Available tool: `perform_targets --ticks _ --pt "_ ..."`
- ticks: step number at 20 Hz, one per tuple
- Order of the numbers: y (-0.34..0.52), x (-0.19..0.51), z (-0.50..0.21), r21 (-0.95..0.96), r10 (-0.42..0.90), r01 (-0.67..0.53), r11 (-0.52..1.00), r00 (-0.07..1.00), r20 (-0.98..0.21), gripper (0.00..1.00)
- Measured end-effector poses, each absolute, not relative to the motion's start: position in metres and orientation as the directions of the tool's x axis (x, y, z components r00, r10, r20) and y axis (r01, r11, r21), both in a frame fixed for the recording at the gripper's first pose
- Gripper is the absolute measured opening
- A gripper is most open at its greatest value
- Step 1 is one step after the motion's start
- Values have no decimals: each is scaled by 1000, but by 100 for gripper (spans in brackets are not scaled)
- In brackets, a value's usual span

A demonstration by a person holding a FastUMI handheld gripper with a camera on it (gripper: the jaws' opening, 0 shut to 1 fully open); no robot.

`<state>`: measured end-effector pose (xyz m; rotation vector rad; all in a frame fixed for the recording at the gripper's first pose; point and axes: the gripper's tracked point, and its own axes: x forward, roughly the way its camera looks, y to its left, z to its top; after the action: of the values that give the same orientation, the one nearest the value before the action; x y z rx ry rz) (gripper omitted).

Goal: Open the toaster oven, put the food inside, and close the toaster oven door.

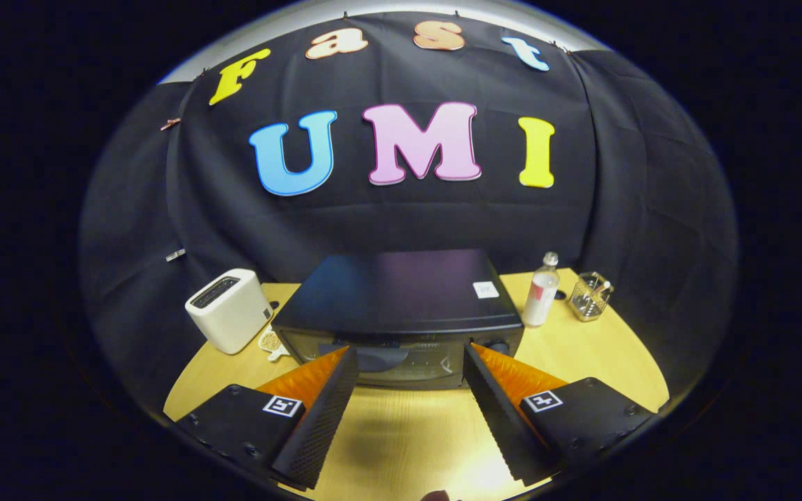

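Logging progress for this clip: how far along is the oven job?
Done: nothing visible yet. The black toaster oven on the yellow wooden table has its glass door closed. In hand: the gripper is open and empty, fingers spread just before that door. Left: open the door, load the food, close it.

Black toaster oven (401, 296), white toaster (229, 309), light wooden table (581, 355).
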<state>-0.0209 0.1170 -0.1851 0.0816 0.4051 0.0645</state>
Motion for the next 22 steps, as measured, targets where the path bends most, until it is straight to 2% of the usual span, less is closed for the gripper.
perform_targets --ticks 7,16,22 --pt "63 -27 -98 68 33 -18 997 974 -223 99" --pt "-4 -39 -11 35 -45 47 998 997 -61 99" --pt "-23 -49 0 75 -56 59 995 997 -46 99"
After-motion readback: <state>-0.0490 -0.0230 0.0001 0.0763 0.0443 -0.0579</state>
